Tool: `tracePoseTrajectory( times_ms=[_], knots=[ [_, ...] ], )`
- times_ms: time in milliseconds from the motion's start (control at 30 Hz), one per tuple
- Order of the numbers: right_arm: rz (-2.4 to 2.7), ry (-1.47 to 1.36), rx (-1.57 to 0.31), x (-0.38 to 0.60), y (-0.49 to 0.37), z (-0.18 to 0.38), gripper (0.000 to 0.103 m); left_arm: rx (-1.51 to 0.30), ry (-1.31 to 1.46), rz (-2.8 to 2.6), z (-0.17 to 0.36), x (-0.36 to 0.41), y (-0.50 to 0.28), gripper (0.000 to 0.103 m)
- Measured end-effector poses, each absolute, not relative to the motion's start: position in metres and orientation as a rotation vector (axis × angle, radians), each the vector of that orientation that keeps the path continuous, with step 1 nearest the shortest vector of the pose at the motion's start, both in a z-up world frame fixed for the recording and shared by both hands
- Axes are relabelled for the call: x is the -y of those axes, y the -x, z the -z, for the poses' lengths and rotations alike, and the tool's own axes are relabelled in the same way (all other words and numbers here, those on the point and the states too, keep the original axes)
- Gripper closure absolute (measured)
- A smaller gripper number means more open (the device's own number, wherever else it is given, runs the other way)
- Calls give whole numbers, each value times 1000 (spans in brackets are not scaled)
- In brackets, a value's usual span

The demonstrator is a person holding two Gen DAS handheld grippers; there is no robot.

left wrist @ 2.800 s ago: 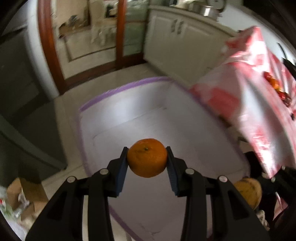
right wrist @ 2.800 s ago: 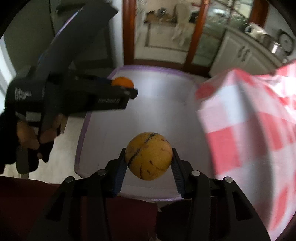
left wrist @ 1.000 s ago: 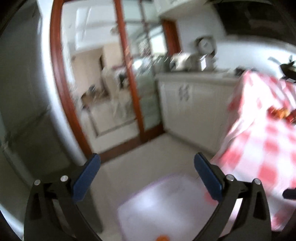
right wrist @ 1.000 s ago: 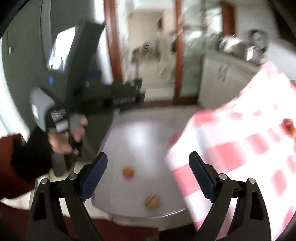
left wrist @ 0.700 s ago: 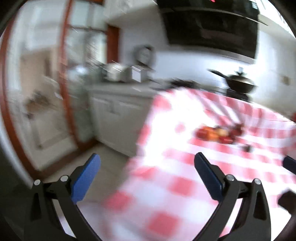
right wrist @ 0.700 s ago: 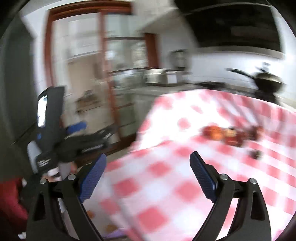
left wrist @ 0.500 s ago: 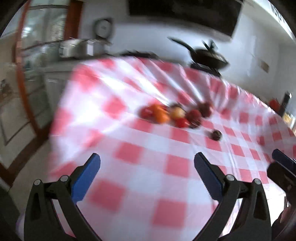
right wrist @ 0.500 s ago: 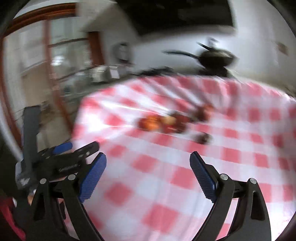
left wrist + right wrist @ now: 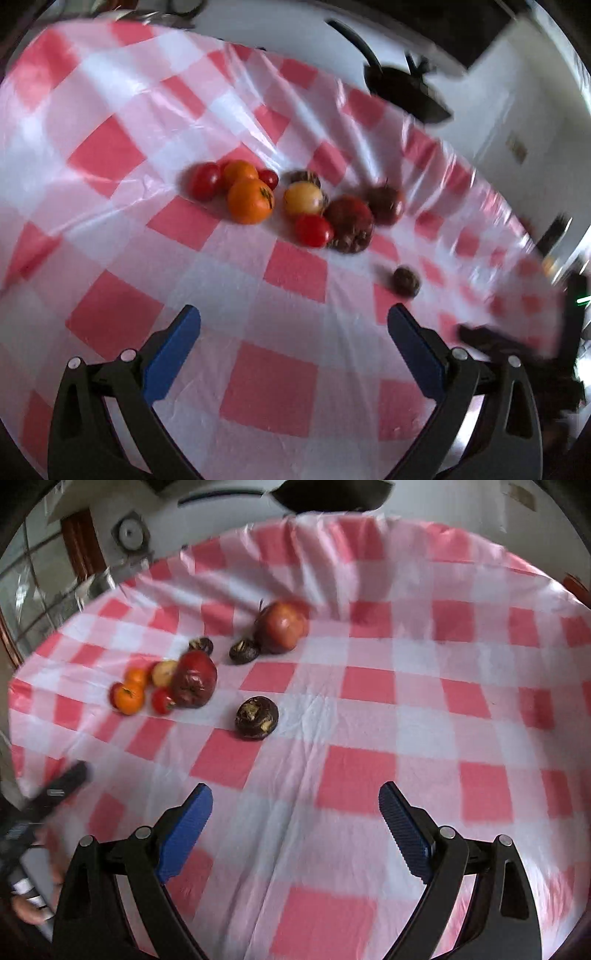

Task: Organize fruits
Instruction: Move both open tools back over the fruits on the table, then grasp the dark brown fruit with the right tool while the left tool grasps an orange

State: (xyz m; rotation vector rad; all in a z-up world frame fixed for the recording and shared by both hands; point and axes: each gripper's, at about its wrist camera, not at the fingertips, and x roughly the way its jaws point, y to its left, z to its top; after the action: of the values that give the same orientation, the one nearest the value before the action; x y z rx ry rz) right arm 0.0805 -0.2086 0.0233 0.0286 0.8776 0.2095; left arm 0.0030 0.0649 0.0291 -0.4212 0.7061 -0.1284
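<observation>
A cluster of fruit lies on the red-and-white checked tablecloth [image 9: 110,321]: an orange [image 9: 250,200], a smaller orange [image 9: 239,171], red tomatoes [image 9: 313,230], a yellow fruit [image 9: 303,198] and a dark red apple [image 9: 349,223]. A dark round fruit [image 9: 405,281] lies apart. In the right wrist view I see the same cluster [image 9: 127,698], a dark red apple [image 9: 194,683], a pomegranate [image 9: 280,627] and the dark fruit [image 9: 256,717]. My left gripper [image 9: 293,325] and right gripper [image 9: 295,801] are both open and empty, above the cloth short of the fruit.
A black wok [image 9: 402,92] stands behind the table at the wall. The other gripper shows at the right edge of the left wrist view [image 9: 517,343] and at the lower left of the right wrist view [image 9: 44,797]. The cloth [image 9: 443,701] drapes over the table edges.
Both grippers let go of their fruit over the white bin on the floor, then swung up and right to face the table. The fruit cluster has come nearer.
</observation>
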Motion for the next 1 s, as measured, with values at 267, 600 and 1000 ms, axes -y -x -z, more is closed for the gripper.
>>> tracePoseTrajectory(
  times_ms=[267,600,1000],
  knots=[
    [-254,114,-917,153,-146,-3,19,-742,453,152,-22,-67,-8,2],
    [-236,-25,-869,186,-145,-10,63,-865,260,141,-18,-35,-44,2],
    [-270,-113,-885,200,-150,-6,63,-914,255,-113,-3,-69,-143,20]
  ],
)
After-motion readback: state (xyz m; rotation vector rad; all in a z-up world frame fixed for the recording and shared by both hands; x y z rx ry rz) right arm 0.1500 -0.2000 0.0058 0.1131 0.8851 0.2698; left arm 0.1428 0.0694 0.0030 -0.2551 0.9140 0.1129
